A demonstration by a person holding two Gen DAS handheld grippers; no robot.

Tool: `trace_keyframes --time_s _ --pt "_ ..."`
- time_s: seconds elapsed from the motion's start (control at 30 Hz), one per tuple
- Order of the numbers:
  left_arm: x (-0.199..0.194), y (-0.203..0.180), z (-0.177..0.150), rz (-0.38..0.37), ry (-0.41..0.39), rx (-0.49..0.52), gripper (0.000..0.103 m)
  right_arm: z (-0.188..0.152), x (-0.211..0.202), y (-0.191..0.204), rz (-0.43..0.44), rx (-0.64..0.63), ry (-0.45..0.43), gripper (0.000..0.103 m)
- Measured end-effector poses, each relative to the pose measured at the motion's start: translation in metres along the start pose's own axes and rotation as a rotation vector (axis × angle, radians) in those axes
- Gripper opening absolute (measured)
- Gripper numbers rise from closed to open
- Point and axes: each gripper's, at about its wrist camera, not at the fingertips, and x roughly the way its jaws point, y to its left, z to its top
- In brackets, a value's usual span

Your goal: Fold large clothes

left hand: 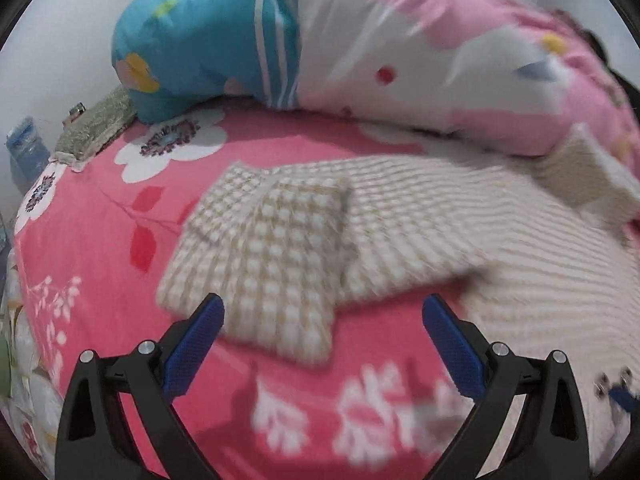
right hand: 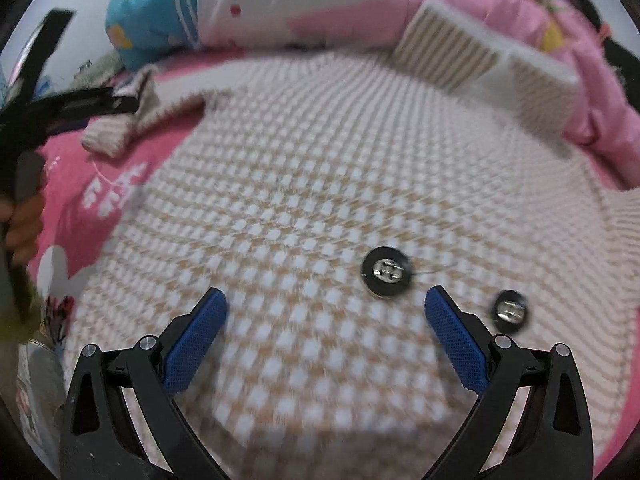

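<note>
Blue-padded left gripper [left hand: 323,316] and right gripper [right hand: 326,308] both hang with fingers spread apart over a bed, gripping nothing.

Beneath the right gripper lies a beige-and-white checked coat [right hand: 304,184], spread flat on the pink floral bedsheet [left hand: 96,264], two black buttons [right hand: 386,271] close to its right finger. One checked sleeve [left hand: 276,256] lies folded under the left gripper. A rolled pink-and-blue quilt [left hand: 360,48] lines the bed's far edge.
</note>
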Motion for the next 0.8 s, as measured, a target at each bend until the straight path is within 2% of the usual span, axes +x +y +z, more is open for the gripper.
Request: trace_keyframes --time_s 0.13,0.2,0.27,0.3,0.33,0.4,0.43,0.53,0.6,0.67,0.73,0.8 --pt "0.033 0.014 0.018 0.047 0.024 -0.059 0.082 -0.004 0.005 0.003 -0.021 -0.036 -0.003 0.096" --pt "0.040 0.022 0.027 0.081 0.023 -0.058 0.067 -0.009 0.005 0.004 -0.026 -0.053 -0.001 0.096" --pt "0.042 0.029 0.035 0.079 0.027 -0.062 0.057 -0.012 0.007 0.001 -0.022 -0.059 0.003 0.096" --pt "0.039 0.035 0.039 0.081 0.022 -0.066 0.046 -0.015 0.006 0.000 -0.014 -0.067 0.004 0.096" --pt "0.037 0.037 0.042 0.085 0.023 -0.063 0.040 -0.020 0.002 0.001 -0.006 -0.074 0.001 0.096" --pt "0.028 0.040 0.049 0.081 0.022 -0.058 0.016 -0.031 -0.002 -0.003 0.012 -0.078 -0.001 0.096" --pt "0.021 0.041 0.053 0.078 0.016 -0.052 0.009 -0.034 -0.003 -0.005 0.018 -0.077 -0.003 0.096" --pt "-0.008 0.034 0.064 0.081 -0.018 -0.029 0.008 -0.037 -0.004 -0.017 0.040 -0.077 -0.006 0.096" --pt "-0.037 0.025 0.072 0.024 -0.043 -0.032 0.008 -0.041 -0.014 -0.022 0.059 -0.061 -0.022 0.096" --pt "-0.074 0.007 0.079 -0.071 -0.067 -0.033 0.008 -0.035 -0.024 -0.038 0.070 -0.043 -0.066 0.096" --pt "-0.103 -0.013 0.085 -0.167 -0.083 -0.024 0.008 -0.044 -0.042 -0.048 0.064 -0.024 -0.119 0.096" --pt "-0.138 -0.046 0.091 -0.306 -0.097 -0.002 0.008 -0.059 -0.063 -0.062 0.059 0.005 -0.168 0.096"
